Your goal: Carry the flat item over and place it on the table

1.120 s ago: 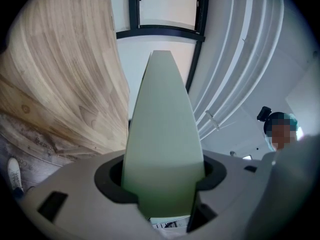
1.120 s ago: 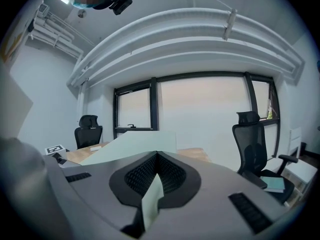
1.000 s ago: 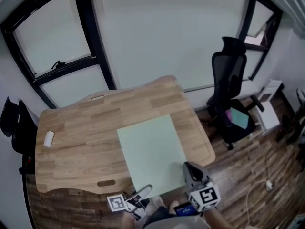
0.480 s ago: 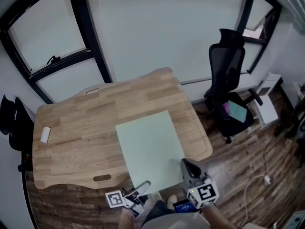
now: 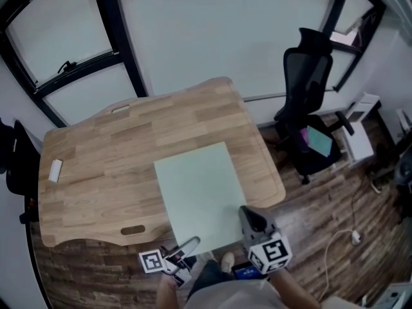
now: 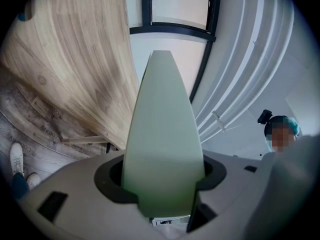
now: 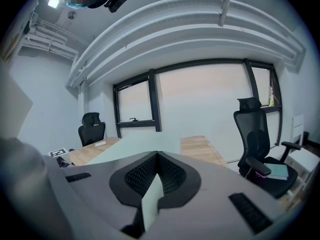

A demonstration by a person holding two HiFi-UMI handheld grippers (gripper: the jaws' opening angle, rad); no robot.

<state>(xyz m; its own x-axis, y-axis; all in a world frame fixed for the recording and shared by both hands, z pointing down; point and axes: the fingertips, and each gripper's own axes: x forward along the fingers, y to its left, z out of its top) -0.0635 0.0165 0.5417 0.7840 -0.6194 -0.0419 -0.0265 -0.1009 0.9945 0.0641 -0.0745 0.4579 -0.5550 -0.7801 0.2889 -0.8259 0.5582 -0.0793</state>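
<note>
Since the earlier frames the pale green sheet (image 5: 201, 195) has barely shifted against the wood. It hangs over the same near right part of the table (image 5: 96, 172), and only the head view has drifted, so table and sheet sit a little higher in the picture.

The sheet is a plain, matte, rectangular panel. It has no print or crease, it looks thin, and it is stiff enough to keep flat along its length. Its long axis runs from the table's near edge toward the far edge, slanted slightly toward the right edge. The near short edge pokes just past the table's near edge, toward the person.

Both grippers hold that near short edge, so the sheet stretches straight ahead of each pair of jaws. The left gripper (image 5: 190, 244) is clenched on the near left corner, and its own view shows the panel (image 6: 162, 134) wedged between the pads. The right gripper (image 5: 248, 216) is clenched on the near right corner, where the sheet's edge (image 7: 150, 204) sits in the notch of its jaws. It reaches further in over the table than the left one does.

Whether the sheet already rests on the wood or floats just above it, no view settles. The coming move likely turns on lowering the sheet level, both corners together.
</note>
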